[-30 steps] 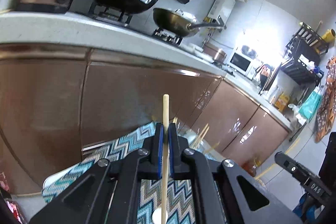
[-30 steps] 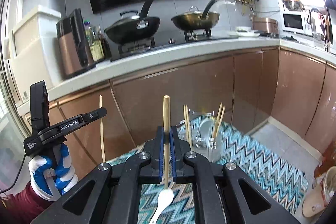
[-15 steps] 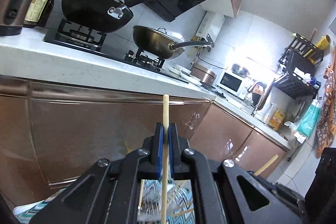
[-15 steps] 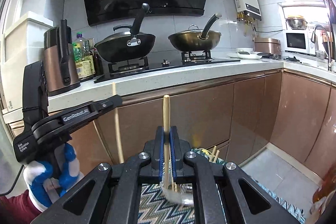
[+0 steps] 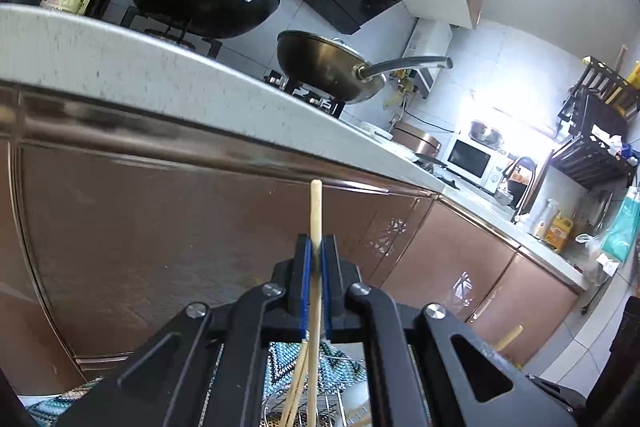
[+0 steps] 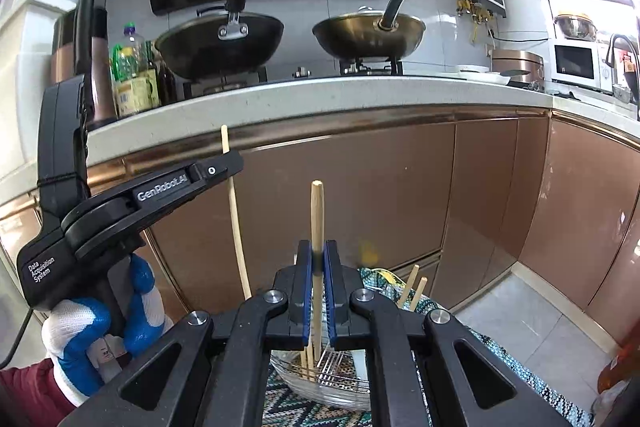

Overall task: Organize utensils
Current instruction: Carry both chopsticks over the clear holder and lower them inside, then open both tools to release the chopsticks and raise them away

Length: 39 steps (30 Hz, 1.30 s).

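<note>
In the left wrist view my left gripper (image 5: pixel 315 245) is shut on an upright wooden chopstick (image 5: pixel 315 211). Its lower end points into a wire utensil holder (image 5: pixel 332 393) that holds other chopsticks (image 5: pixel 294 393). In the right wrist view my right gripper (image 6: pixel 317 249) is shut on a thicker chopstick (image 6: pixel 317 215), whose lower end hangs over the clear bowl-like holder (image 6: pixel 340 393). Two chopstick ends (image 6: pixel 412 287) stick up from the holder. The left gripper (image 6: pixel 230 165) appears at the left with its thin chopstick (image 6: pixel 236 227), held by a gloved hand (image 6: pixel 80 335).
Brown cabinet doors (image 6: pixel 360 195) and the pale counter edge (image 6: pixel 320 95) stand close ahead. Two woks (image 6: pixel 220 43) sit on the stove, with bottles (image 6: pixel 134 83) to their left. A zigzag cloth (image 6: pixel 500 359) lies under the holder. A tiled floor (image 6: pixel 552 323) shows at the right.
Both grippers have come forward and lower, closer to the cabinets. The holder now sits right under both jaws, and the left gripper fills more of the right wrist view. Both grips are unchanged.
</note>
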{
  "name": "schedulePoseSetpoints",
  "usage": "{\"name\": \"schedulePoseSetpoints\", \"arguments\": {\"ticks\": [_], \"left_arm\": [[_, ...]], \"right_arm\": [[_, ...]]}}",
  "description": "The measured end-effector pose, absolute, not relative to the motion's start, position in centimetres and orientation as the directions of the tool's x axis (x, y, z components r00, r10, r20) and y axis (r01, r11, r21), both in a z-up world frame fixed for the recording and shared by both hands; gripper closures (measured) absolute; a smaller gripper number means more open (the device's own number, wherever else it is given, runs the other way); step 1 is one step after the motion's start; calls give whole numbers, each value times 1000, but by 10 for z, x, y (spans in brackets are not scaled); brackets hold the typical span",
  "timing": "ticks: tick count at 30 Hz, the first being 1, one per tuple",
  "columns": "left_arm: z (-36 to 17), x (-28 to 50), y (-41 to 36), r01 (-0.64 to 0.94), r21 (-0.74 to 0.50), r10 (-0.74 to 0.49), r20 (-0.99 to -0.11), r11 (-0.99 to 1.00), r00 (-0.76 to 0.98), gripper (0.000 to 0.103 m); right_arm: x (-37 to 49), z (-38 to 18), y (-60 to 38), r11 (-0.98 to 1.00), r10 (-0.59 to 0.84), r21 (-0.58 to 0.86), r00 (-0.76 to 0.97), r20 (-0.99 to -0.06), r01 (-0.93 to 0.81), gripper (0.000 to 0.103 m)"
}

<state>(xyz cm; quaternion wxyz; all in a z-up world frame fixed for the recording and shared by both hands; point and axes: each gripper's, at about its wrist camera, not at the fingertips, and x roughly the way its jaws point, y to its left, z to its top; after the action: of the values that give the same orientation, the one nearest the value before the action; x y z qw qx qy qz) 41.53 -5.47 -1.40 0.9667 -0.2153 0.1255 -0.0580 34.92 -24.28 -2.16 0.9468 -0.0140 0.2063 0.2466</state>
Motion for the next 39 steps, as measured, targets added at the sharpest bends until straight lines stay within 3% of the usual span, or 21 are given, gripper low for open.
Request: {"name": "schedulePoseSetpoints", "arguments": {"ticks": [13, 14, 16, 18, 24, 30, 33, 35, 39], "left_arm": [[-61, 421, -75, 13, -349, -98, -226, 937, 969, 97], [-64, 419, -75, 13, -350, -99, -229, 937, 968, 96], [-66, 415, -72, 13, -358, -104, -235, 933, 966, 83], [-64, 408, -68, 19, -366, -112, -234, 931, 966, 76], [-40, 373, -46, 24, -363, -112, -223, 931, 968, 70], [-11, 325, -23, -11, -354, -82, -244, 935, 966, 59], [1, 294, -16, -10, -342, -81, -250, 940, 965, 57], [6, 274, -13, -9, -340, -82, -252, 940, 964, 56], [10, 237, -6, 16, -359, -117, -262, 933, 958, 51]], "right_arm": [[357, -58, -223, 884, 429, 20, 794, -431, -467, 96], [357, -60, -223, 885, 427, 23, 793, -435, -464, 93], [353, -60, -224, 894, 412, 22, 802, -433, -447, 84], [348, -58, -228, 900, 404, 27, 810, -425, -434, 78], [314, -31, -237, 917, 370, 5, 848, -379, -398, 71], [267, -1, -246, 928, 359, 20, 875, -325, -373, 56], [241, 10, -249, 935, 344, 19, 890, -300, -355, 41], [222, 16, -252, 940, 330, 15, 900, -284, -340, 26], [193, 20, -257, 952, 295, 12, 912, -286, -305, 13]]}}
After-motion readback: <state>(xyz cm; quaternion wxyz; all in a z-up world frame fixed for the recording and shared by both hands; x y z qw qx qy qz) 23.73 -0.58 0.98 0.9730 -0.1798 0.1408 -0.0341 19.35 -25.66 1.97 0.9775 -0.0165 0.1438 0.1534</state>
